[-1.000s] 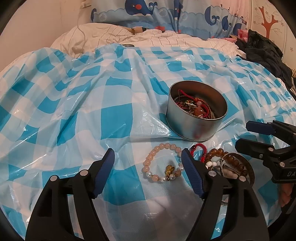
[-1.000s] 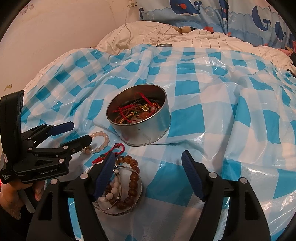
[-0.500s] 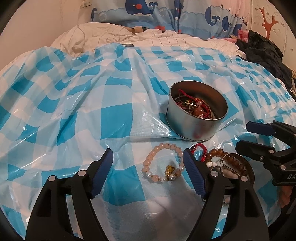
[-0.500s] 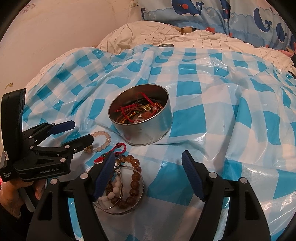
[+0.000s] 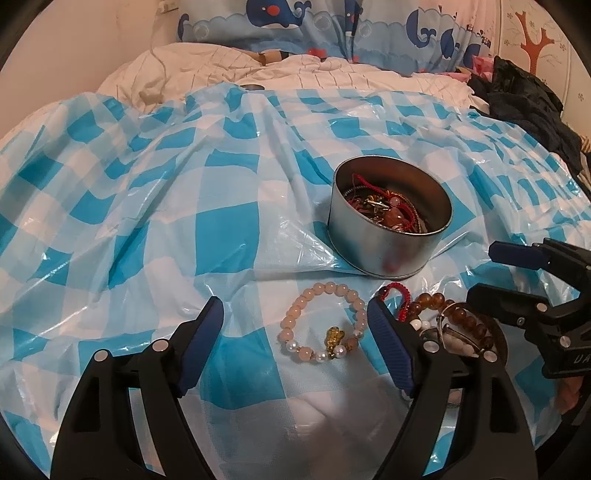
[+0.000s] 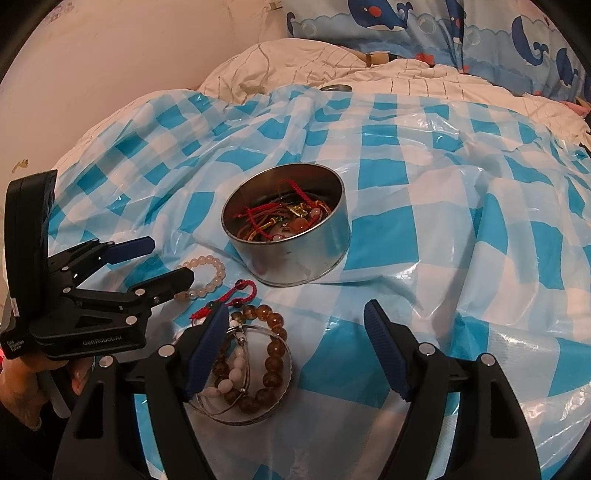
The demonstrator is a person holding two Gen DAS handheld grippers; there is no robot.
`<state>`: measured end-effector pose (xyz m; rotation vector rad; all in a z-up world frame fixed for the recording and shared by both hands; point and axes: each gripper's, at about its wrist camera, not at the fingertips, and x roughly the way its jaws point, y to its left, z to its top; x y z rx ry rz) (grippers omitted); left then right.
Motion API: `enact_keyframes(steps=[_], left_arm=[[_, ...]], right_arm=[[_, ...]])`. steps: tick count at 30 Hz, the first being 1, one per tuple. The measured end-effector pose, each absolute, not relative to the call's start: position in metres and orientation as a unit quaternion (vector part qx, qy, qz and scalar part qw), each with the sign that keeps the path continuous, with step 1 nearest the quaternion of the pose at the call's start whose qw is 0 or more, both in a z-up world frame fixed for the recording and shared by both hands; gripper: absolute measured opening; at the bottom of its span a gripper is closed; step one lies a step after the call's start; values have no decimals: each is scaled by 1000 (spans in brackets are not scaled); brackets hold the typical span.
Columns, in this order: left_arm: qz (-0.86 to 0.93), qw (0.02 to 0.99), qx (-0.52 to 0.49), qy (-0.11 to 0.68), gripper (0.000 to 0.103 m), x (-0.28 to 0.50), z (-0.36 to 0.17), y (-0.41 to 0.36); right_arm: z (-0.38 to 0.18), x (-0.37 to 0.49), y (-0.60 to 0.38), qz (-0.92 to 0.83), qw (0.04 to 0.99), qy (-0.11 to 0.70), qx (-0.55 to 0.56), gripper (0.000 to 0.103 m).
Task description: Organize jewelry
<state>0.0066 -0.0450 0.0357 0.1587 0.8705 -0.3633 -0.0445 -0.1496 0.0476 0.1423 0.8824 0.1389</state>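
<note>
Left claw [image 5: 295, 325]: held wide, just been opening, over pink bracelet [image 5: 321, 325] near tin [image 5: 384, 251].
Right claw [image 6: 295, 332]: held wide, nothing gripped, near tin.

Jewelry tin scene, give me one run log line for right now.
left gripper: open, over pink bracelet | right gripper: open, empty | tin: upright, holds jewelry | brown bracelet: outside tin, on lid

Both fisheye cameras ride behind their own gripper fingers, looking steeply down and forward across the checkered plastic sheet [image 5: 229, 206] toward the whale-print pillows [image 6: 424, 22]. The left view sits close over the pink bead bracelet [image 5: 321, 325]. Both share the round metal tin [image 5: 388, 221] and the bracelet pile [image 6: 251, 362].
</note>
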Motion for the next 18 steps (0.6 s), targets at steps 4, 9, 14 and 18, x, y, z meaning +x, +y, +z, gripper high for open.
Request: enact_keyframes(steps=[4, 9, 14, 18], left_arm=[[-169, 889, 58, 422, 76, 11, 36, -36], [-172, 885, 35, 432, 77, 14, 34, -33], [-183, 878, 55, 438, 77, 11, 28, -45], [-179, 876, 58, 444, 77, 13, 23, -46]], right_arm=[[49, -45, -150, 63, 900, 427, 61, 73], [47, -44, -157, 48, 898, 434, 56, 73], [46, -44, -155, 60, 895, 437, 57, 73], [46, -43, -157, 59, 896, 436, 60, 73]])
